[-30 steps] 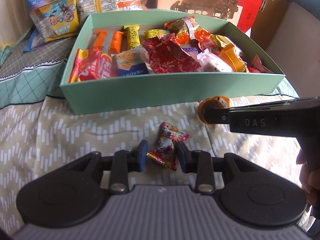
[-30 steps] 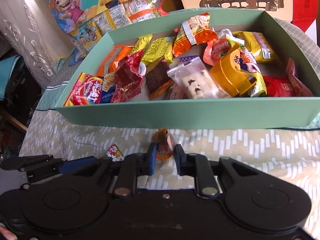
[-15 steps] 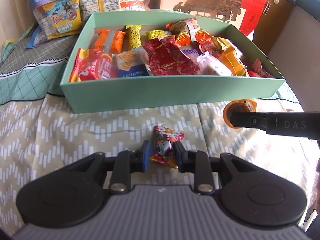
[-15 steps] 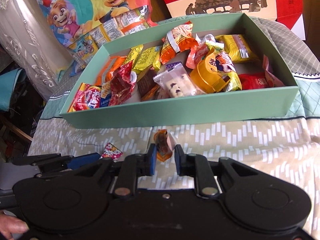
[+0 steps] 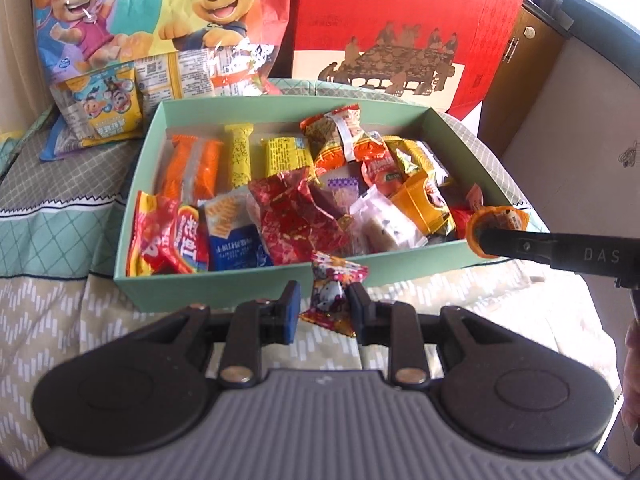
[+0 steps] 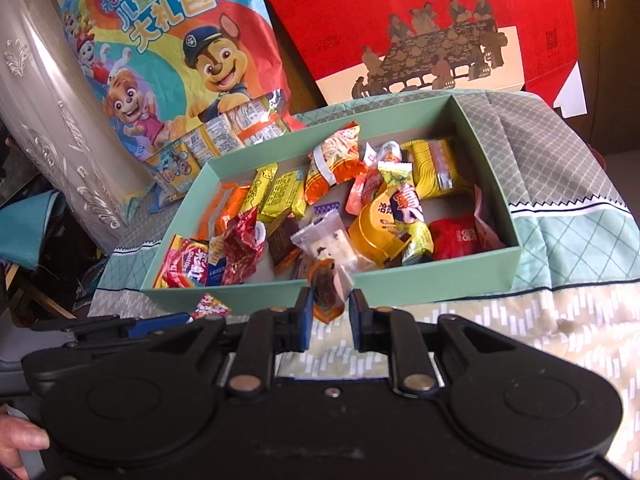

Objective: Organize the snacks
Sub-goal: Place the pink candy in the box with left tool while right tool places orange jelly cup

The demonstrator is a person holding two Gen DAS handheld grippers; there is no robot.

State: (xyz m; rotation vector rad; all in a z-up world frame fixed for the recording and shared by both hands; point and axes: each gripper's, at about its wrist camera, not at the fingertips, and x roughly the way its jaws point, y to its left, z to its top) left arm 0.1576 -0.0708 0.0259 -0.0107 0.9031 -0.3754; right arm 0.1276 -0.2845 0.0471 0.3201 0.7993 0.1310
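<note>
Mint-green card forms the box (image 5: 256,284), and from the left wrist view its near wall stands just beyond the left gripper (image 5: 323,307), which is clenched on a red cartoon candy (image 5: 334,294) held clear of the patterned cloth (image 5: 60,320), its twisted ends running up and down between the pads. Off to the right, the right gripper's finger reaches in at the near right corner.

From the right wrist view the right gripper (image 6: 331,309) is clamped tight on an orange jelly cup (image 6: 326,286), tilted downward, with the box wall just ahead. Both hands need only carry forward over the rim; the right looks nearer.
</note>
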